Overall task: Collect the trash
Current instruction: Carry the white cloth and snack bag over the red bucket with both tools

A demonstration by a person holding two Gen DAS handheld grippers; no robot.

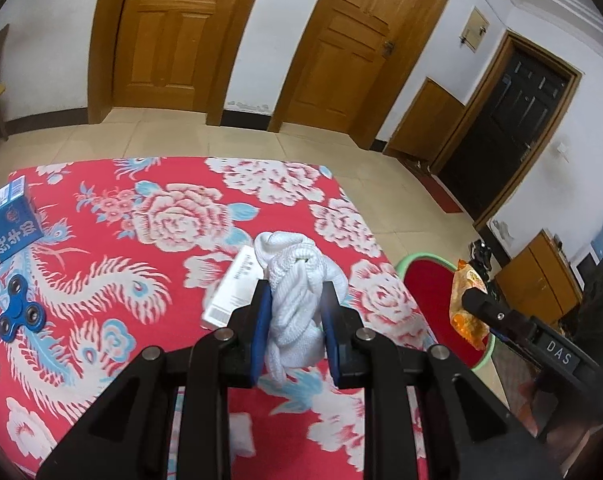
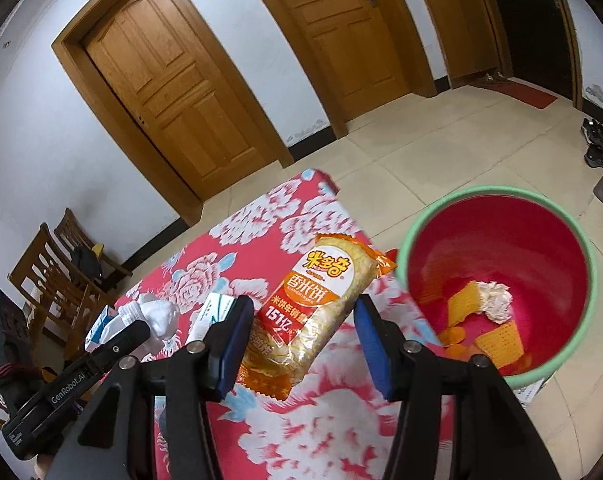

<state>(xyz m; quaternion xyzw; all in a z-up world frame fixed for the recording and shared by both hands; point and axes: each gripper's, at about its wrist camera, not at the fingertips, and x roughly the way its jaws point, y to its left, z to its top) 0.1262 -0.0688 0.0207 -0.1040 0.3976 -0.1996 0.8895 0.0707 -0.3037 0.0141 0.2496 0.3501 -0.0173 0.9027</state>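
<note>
My left gripper is shut on a crumpled white cloth wad and holds it above the red floral table. It also shows in the right wrist view. My right gripper has an orange rice-cracker snack bag between its jaws, off the table near its right edge; the right pad stands slightly off the bag. The red bin with a green rim stands on the floor to the right, with crumpled paper and orange wrappers inside. The bag and bin also show in the left wrist view.
A white flat box lies under the cloth wad. A blue carton and a blue fidget spinner lie at the table's left. A white scrap lies near the front. Wooden chairs stand left.
</note>
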